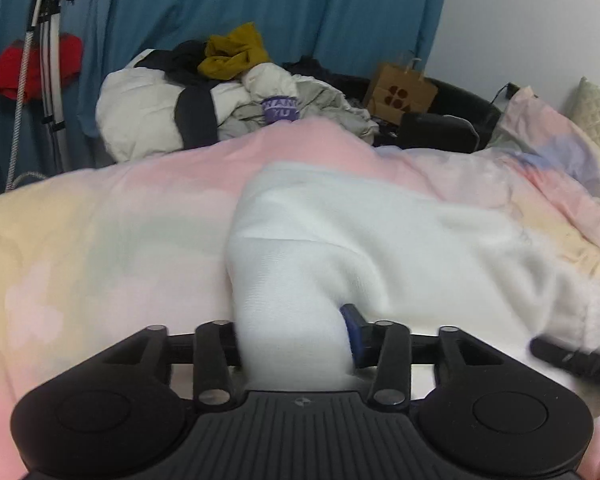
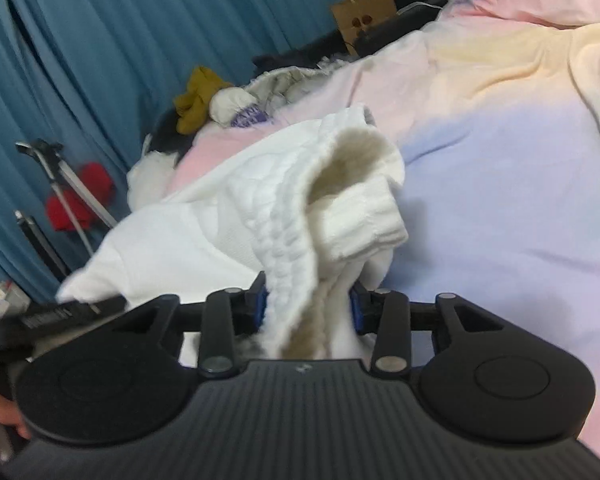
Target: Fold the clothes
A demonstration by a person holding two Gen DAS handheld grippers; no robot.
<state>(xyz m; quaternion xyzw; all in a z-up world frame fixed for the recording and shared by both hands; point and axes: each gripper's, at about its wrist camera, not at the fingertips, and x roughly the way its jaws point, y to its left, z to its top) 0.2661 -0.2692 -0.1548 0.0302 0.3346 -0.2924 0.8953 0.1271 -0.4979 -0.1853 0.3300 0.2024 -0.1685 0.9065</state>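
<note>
A: Left wrist view. My left gripper [image 1: 294, 344] has its jaws closed on a bunched fold of the white sweater [image 1: 380, 240]; one blue pad [image 1: 354, 334] shows at the right of the cloth, the other is hidden behind it.

B: Where does the garment lie?

A: It spreads away from the gripper over the pastel duvet [image 1: 120, 240]. Behind stand a clothes pile [image 1: 228, 92], a paper bag [image 1: 400, 92] and a blue curtain [image 1: 260, 8].

B: Right wrist view?

A: My right gripper [image 2: 310, 308] pinches the sweater's ribbed edge between both blue pads [image 2: 262, 308]; a cuff [image 2: 360, 224] curls above the jaws, over the duvet.
</note>
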